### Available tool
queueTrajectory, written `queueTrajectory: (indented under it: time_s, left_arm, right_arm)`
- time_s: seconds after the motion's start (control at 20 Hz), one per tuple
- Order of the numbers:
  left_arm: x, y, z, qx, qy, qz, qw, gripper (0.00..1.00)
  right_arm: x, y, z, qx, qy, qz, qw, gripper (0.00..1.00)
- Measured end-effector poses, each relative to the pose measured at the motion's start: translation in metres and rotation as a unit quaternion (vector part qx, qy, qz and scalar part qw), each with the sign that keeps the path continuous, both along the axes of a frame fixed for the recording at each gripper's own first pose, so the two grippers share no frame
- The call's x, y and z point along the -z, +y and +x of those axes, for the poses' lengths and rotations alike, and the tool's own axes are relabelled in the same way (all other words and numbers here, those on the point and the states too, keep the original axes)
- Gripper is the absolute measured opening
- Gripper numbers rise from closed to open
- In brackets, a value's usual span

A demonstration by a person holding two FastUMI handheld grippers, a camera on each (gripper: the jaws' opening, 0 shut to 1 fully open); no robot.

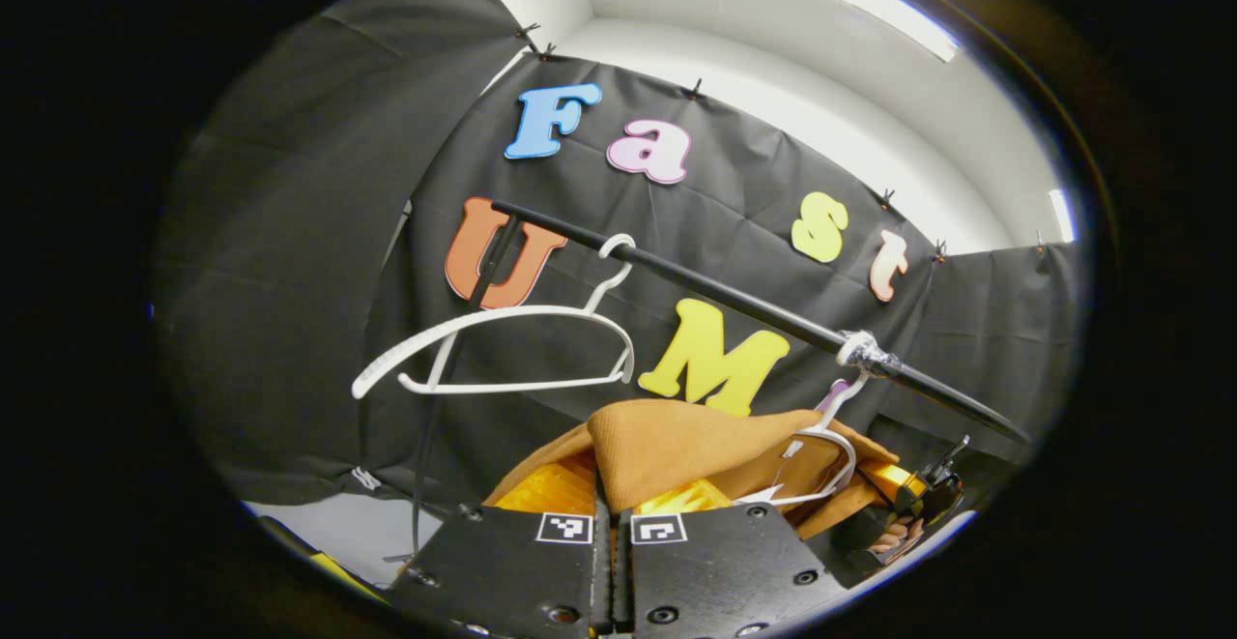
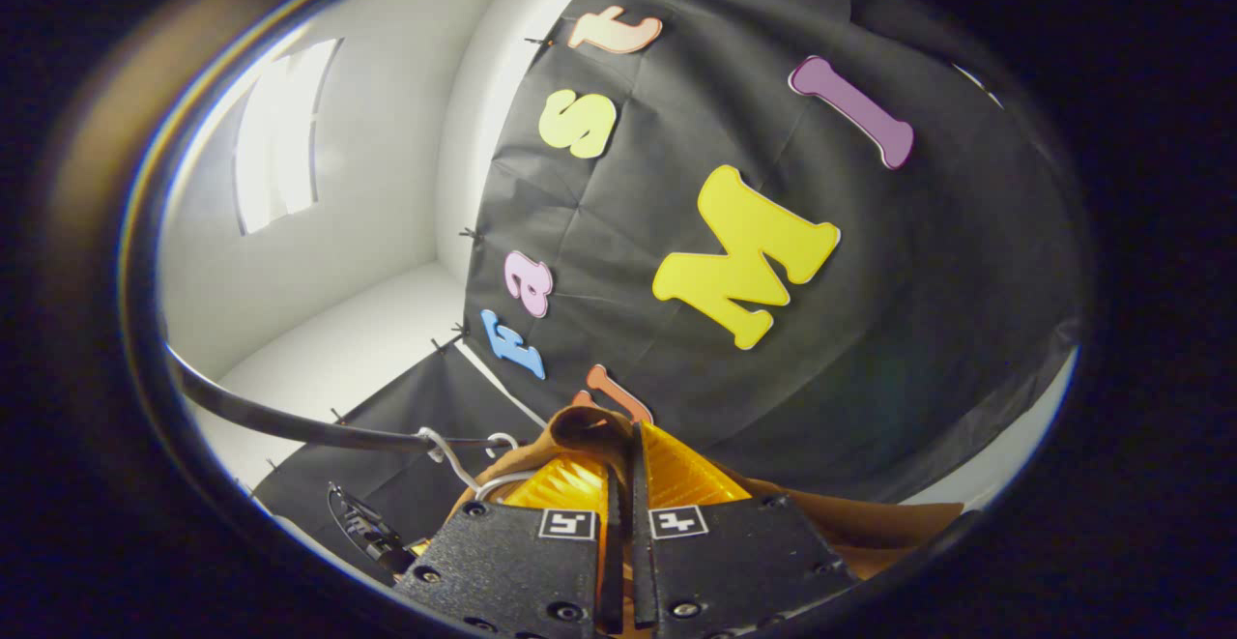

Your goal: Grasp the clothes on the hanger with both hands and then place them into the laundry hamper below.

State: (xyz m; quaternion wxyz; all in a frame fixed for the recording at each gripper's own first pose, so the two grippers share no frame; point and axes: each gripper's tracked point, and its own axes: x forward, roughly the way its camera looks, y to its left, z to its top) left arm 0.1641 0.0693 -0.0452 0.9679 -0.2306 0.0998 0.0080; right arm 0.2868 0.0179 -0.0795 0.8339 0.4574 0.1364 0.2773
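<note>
In the left gripper view, the left gripper (image 1: pixel 611 513) has its fingers drawn close together at the bottom, and a fold of the brown garment (image 1: pixel 676 441) is pinched between them, rising just above the tips. The garment hangs from a white hanger (image 1: pixel 821 460) whose hook sits on the black rail (image 1: pixel 754 308), at a spot wrapped with pale tape. The hold is up near the shoulder, probably so the cloth can be drawn off the hanger without tugging the rail. An empty white hanger (image 1: pixel 503 349) hangs farther along the same rail, well apart from the garment. Beyond the garment, at its far shoulder, the other gripper (image 1: pixel 923 494) shows with part of a hand beneath it.

In the right gripper view, the right gripper (image 2: pixel 623 499) is likewise closed narrow on the garment (image 2: pixel 589 431), with a bunched fold standing up between the tips. The rail (image 2: pixel 290 423) curves in from the side, and the hanger's hook (image 2: pixel 440 450) rests on it just beside the cloth. With both shoulders gripped, the garment looks ready to be lifted free; the hamper lies somewhere below.
</note>
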Motion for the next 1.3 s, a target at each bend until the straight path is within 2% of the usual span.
queueTrajectory:
  time_s: [0.1,0.15,0.2,0.25,0.3,0.35,0.4,0.75,0.8,0.85,0.9,1.3]
  left_arm:
    - [-0.006,0.002,0.003,0.009,0.002,0.016,1.000,0.07]
    - [-0.008,0.004,0.006,0.013,0.003,0.023,1.000,0.01]
    - [-0.011,0.008,0.009,0.015,0.001,0.030,0.999,0.01]
    - [-0.014,0.011,0.011,0.020,-0.001,0.036,0.999,0.07]
    - [-0.017,0.014,0.014,0.024,-0.002,0.041,0.999,0.06]
    - [-0.017,0.014,0.016,0.032,0.003,0.044,0.999,0.06]
    - [-0.016,0.016,0.019,0.039,0.006,0.047,0.998,0.01]
    - [0.004,0.014,0.031,0.066,0.029,0.063,0.995,0.01]
    - [0.006,0.017,0.033,0.070,0.030,0.065,0.995,0.01]
    - [0.011,0.018,0.036,0.075,0.033,0.058,0.995,0.05]
    - [0.016,0.017,0.038,0.084,0.040,0.050,0.994,0.00]
    - [0.032,0.020,0.048,0.124,0.044,0.054,0.990,0.00]
  right_arm:
    - [-0.003,-0.005,0.005,0.003,-0.009,-0.015,1.000,0.07]
    - [-0.006,-0.006,0.007,0.000,-0.012,-0.018,1.000,0.07]
    - [-0.007,-0.004,0.008,-0.003,-0.015,-0.026,1.000,0.07]
    - [-0.008,-0.003,0.009,-0.007,-0.019,-0.035,0.999,0.07]
    - [-0.010,-0.002,0.010,-0.012,-0.025,-0.046,0.999,0.05]
    - [-0.015,-0.003,0.015,-0.018,-0.031,-0.055,0.998,0.07]
    - [-0.016,-0.004,0.019,-0.022,-0.037,-0.064,0.997,0.07]
    - [-0.011,0.010,0.059,-0.072,-0.042,-0.103,0.991,0.07]
    - [-0.008,0.011,0.062,-0.080,-0.039,-0.101,0.991,0.07]
    - [-0.004,0.014,0.065,-0.091,-0.033,-0.098,0.990,0.07]
    - [0.000,0.015,0.069,-0.094,-0.029,-0.093,0.991,0.07]
    - [0.043,0.028,0.096,-0.123,0.024,-0.057,0.990,0.07]
